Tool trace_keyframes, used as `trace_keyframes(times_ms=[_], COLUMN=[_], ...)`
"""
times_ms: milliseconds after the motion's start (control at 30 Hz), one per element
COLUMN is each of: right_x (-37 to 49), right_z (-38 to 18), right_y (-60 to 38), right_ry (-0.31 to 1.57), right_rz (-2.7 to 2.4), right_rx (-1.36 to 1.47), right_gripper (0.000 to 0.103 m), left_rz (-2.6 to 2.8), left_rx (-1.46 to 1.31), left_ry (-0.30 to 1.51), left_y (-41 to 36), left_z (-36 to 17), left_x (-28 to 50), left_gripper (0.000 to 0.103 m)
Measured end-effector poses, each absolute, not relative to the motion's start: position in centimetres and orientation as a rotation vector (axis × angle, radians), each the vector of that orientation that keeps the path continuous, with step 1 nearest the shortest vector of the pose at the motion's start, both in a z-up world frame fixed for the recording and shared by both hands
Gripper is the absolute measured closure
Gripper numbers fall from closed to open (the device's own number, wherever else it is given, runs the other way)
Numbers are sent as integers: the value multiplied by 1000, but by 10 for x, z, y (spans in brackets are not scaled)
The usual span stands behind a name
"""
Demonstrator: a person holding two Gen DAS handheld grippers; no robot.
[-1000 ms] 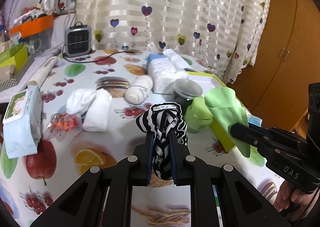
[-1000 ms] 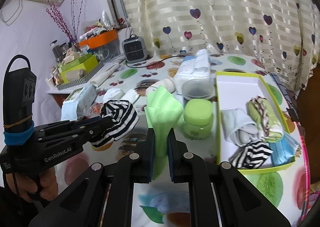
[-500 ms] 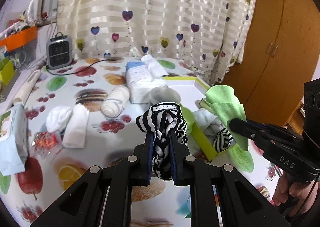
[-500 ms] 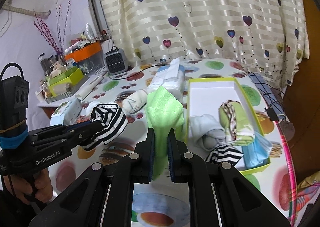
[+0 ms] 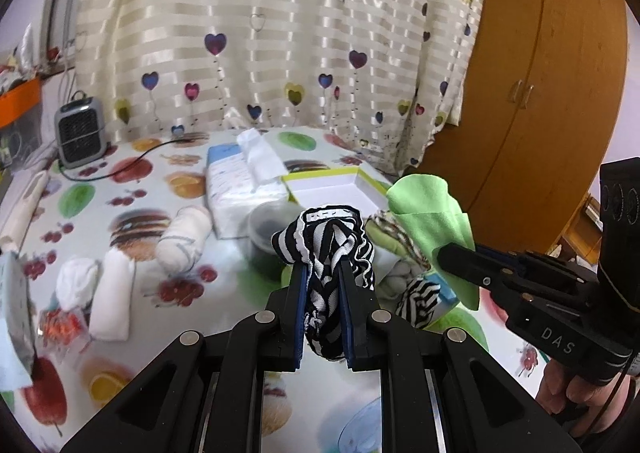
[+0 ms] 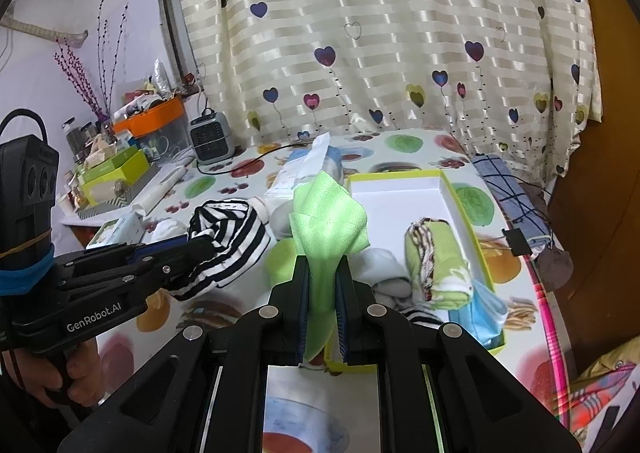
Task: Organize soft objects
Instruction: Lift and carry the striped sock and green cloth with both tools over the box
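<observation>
Black-and-white striped cloth [image 5: 326,249]: pinched between the left gripper [image 5: 323,281] pads, bunched above the tips, a tail hanging below toward 6 o'clock; long axis roughly 12 to 6 in the left wrist view.
Left gripper grip: clamped narrow on the striped cloth, blue pads pressed into the fabric on both sides.
Green cloth [image 6: 326,221]: caught between the right gripper [image 6: 323,273] pads, a folded peak rising to 12 o'clock, a strip trailing down between the fingers; long axis near vertical in the right wrist view.
Right gripper grip: closed narrow on the green cloth.
Place of both cloths: lifted clear of the fruit-print tablecloth [image 5: 168,181], at the near left edge of the lime-rimmed box [image 6: 460,205].
Left hand [image 6: 60,369]: wrapped round the handle at 8 o'clock in the right wrist view, tool aimed toward 3 o'clock and tilted downward.
Right hand [image 5: 576,393]: gripping the handle at 4 o'clock in the left wrist view, tool reaching toward 10 o'clock.
Box contents: a green rolled cloth [image 6: 436,257] lying lengthwise from 12 to 6, a white bundle [image 6: 384,269] just beside it at 9 o'clock, a striped piece and a blue item at the near end.
Table at 9 o'clock, left view: white rolled socks [image 5: 112,293], well apart from both grippers.
</observation>
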State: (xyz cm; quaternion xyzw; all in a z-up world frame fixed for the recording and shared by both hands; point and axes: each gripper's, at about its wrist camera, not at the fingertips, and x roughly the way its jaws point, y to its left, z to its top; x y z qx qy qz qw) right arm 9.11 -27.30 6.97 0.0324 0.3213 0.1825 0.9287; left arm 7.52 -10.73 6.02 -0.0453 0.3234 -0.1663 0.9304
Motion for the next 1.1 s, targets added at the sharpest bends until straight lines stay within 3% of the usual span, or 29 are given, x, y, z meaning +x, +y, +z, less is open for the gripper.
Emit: trace_keyframes(times_ms=[1100], right_x=[166], right_z=[55], right_y=[-312], right_ry=[696], right_rz=[282], right_rx=[72], right_gripper=[91], left_rz=[-367], left_rx=[-64], left_ry=[741], left_y=[-158], left_z=[42], left_x=[175], left_gripper=[89])
